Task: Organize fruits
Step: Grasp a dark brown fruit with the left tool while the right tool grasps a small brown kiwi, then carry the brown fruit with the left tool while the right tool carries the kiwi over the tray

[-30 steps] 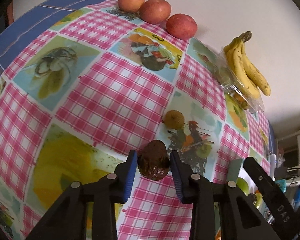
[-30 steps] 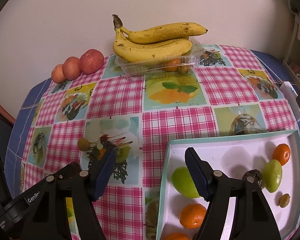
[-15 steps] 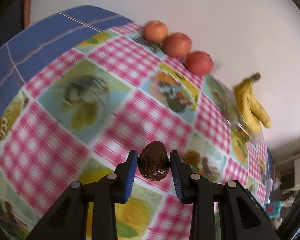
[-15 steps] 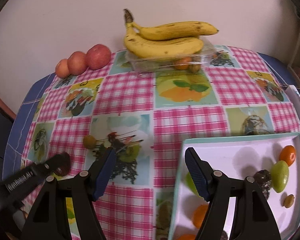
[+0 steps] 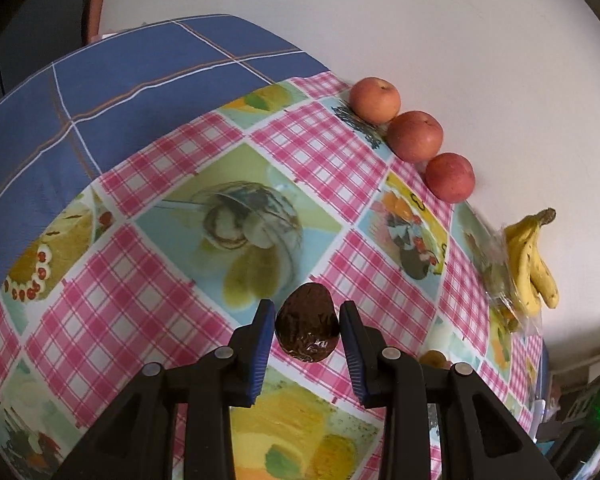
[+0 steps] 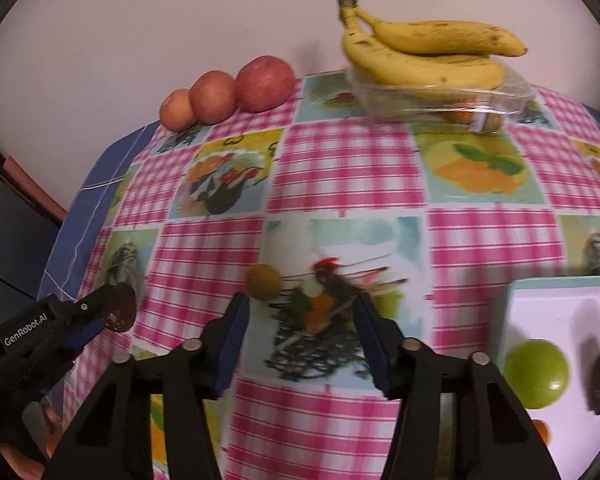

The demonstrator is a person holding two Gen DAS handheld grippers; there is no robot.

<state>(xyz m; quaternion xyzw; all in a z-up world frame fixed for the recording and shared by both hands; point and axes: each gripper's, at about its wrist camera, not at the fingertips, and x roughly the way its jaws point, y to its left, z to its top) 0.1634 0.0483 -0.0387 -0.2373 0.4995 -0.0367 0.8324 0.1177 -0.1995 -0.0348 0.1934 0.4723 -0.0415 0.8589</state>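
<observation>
In the left wrist view the left gripper is clamped on a dark wrinkled fruit carried above the tablecloth, presumably for sorting, while in the right wrist view the empty right gripper is closing beside a small brown fruit on that cloth.

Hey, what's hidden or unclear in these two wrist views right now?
- White tray, right wrist view: cut off by the frame edge; contents partly unseen.
- Clear plastic box under the yellow bananas: blurred; its fruit unidentifiable.
- Small round brownish fruit, left wrist view: mostly hidden behind the left tool's finger.
</observation>
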